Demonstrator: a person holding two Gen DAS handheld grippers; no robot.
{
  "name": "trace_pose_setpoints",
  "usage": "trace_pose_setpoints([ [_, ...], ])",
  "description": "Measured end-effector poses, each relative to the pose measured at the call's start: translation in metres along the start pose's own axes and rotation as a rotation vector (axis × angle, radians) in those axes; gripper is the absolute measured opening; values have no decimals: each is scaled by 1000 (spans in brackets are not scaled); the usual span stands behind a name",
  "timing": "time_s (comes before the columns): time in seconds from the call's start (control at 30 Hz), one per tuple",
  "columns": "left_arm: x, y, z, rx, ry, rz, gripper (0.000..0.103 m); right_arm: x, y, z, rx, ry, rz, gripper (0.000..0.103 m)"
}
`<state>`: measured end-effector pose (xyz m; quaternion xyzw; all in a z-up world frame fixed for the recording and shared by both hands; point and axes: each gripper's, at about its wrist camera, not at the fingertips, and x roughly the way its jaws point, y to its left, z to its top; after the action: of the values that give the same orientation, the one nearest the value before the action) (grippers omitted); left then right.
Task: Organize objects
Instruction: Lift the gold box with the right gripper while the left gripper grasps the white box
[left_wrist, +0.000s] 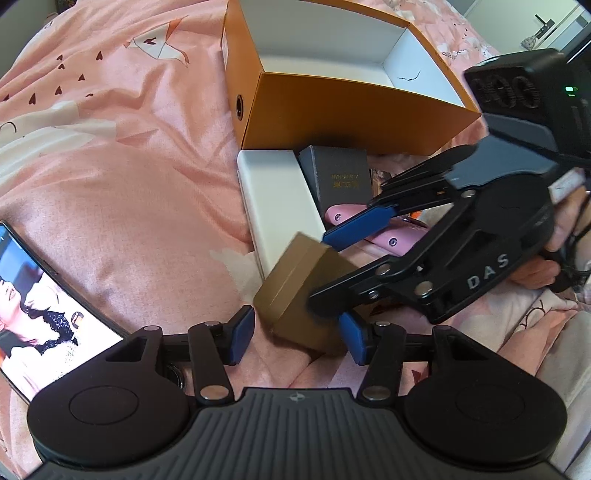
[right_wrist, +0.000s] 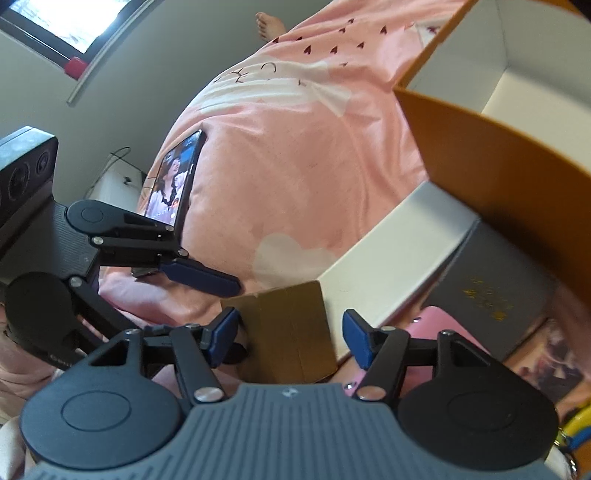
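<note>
On a pink bedspread (left_wrist: 129, 177), we work both grippers around one small brown cardboard box (left_wrist: 303, 295). Between the jaws of our left gripper (left_wrist: 297, 336) the box stands tilted, with a clear gap on one side; on the other, the right gripper's own pad hides any contact, so we cannot call it held. Our right gripper (right_wrist: 290, 336) also straddles the box with its jaws parted, daylight on both sides, gripping nothing. Just beyond the jaws lie a long white box (left_wrist: 277, 206), a grey box with gold lettering (left_wrist: 338, 177) and a pink object (left_wrist: 388, 236), partly hidden. Farther ahead stands the open orange box (left_wrist: 332, 107), its white interior bare where we can see it. The sorting seems barely begun: everything remains outside. A phone (left_wrist: 44, 295) glows off to one side.
</note>
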<state>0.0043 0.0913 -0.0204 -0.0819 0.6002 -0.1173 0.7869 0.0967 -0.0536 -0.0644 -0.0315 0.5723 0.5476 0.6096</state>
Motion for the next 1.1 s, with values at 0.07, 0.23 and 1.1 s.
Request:
trace_pose_setpoints([
  [0.07, 1, 1, 0, -1, -1, -5, 63, 6, -5, 1, 19, 9, 33, 70],
  [0.23, 0, 2, 0, -12, -11, -35, 63, 11, -5, 3, 46, 9, 90, 60],
  [1.1, 78, -9, 81, -122, 23, 118, 85, -111, -40, -31, 108, -323, -402, 51],
])
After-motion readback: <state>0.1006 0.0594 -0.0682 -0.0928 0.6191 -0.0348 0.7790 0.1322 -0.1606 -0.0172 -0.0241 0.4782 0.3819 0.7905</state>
